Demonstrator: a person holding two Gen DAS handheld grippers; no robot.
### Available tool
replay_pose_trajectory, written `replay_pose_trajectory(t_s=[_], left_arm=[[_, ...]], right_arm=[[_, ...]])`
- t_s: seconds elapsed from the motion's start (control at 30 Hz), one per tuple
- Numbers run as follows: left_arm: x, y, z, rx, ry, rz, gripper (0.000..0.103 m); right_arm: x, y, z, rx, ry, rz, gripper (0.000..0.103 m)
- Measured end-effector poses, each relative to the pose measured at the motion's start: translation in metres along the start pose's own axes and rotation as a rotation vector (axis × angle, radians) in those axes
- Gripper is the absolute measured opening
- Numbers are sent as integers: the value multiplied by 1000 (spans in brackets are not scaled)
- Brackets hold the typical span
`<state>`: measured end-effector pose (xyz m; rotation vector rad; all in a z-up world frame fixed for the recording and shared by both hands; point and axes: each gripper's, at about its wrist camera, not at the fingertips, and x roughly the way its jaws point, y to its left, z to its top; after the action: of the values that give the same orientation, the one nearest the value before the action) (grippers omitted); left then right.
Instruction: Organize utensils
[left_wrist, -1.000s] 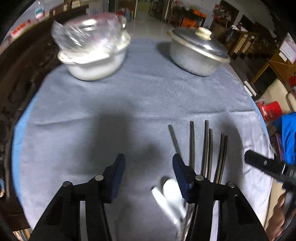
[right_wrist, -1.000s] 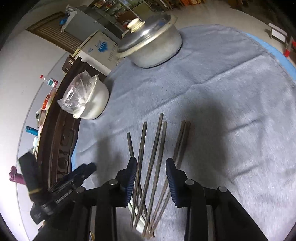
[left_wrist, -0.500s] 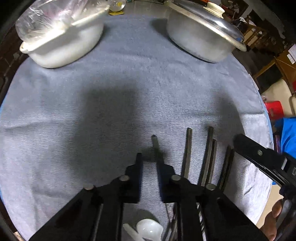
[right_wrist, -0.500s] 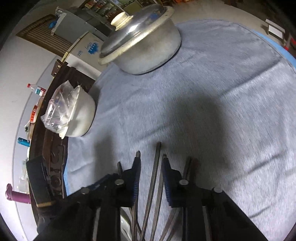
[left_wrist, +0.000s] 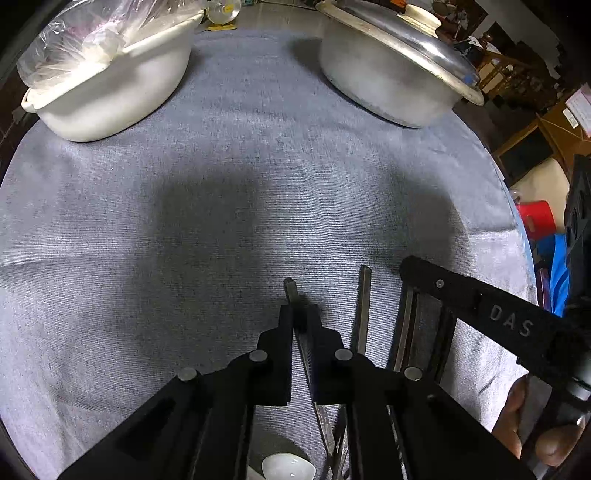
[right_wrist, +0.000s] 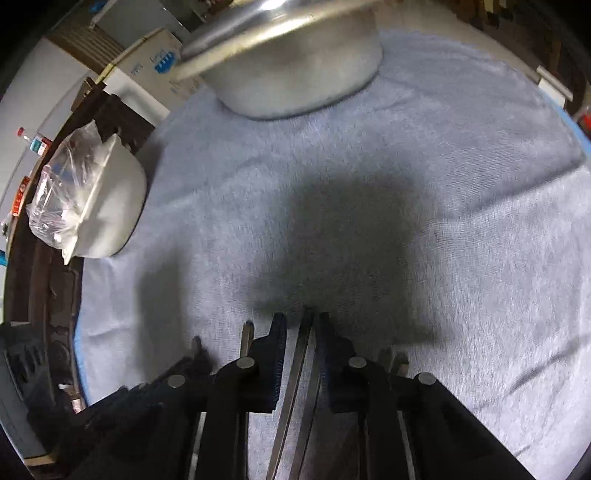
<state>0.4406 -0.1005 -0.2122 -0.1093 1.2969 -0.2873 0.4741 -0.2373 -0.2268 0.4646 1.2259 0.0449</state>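
Several dark chopsticks lie on the grey cloth (left_wrist: 221, 206). My left gripper (left_wrist: 300, 312) is shut on the leftmost chopstick (left_wrist: 291, 290), low on the cloth. Another chopstick (left_wrist: 364, 295) lies just to its right. A white spoon (left_wrist: 288, 467) lies below my left fingers. My right gripper (right_wrist: 302, 321) has its jaws close around a pair of chopsticks (right_wrist: 301, 362), near shut on them. A single chopstick (right_wrist: 245, 341) lies left of it, and my right gripper also shows in the left wrist view (left_wrist: 480, 299).
A white bowl with a plastic bag (left_wrist: 107, 74) stands at the back left. A lidded metal pot (left_wrist: 391, 70) stands at the back right. The round table's edge (left_wrist: 517, 206) curves on the right. Dark wooden furniture (right_wrist: 40, 295) borders the left.
Both grippers moved forward and down onto the chopsticks. The left closed from wide open onto the leftmost chopstick. The right narrowed around the middle pair.
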Motion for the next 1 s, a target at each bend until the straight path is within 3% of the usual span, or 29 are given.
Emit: replay_pose_trajectory(t_s=[0.1, 0.47, 0.83, 1.0], left_arm=[[0, 2, 1, -4, -3, -13, 7], [-15, 19, -14, -26, -66, -112, 6], [-108, 20, -27, 19, -277, -167, 6], [-159, 15, -57, 53, -406, -174, 5]], right_arm=[[1, 4, -1, -30, -10, -31, 9], [-20, -9, -9, -14, -111, 65, 7], [-112, -14, -33, -36, -325, 212, 7], [-163, -13, -62, -78, -434, 251, 6]])
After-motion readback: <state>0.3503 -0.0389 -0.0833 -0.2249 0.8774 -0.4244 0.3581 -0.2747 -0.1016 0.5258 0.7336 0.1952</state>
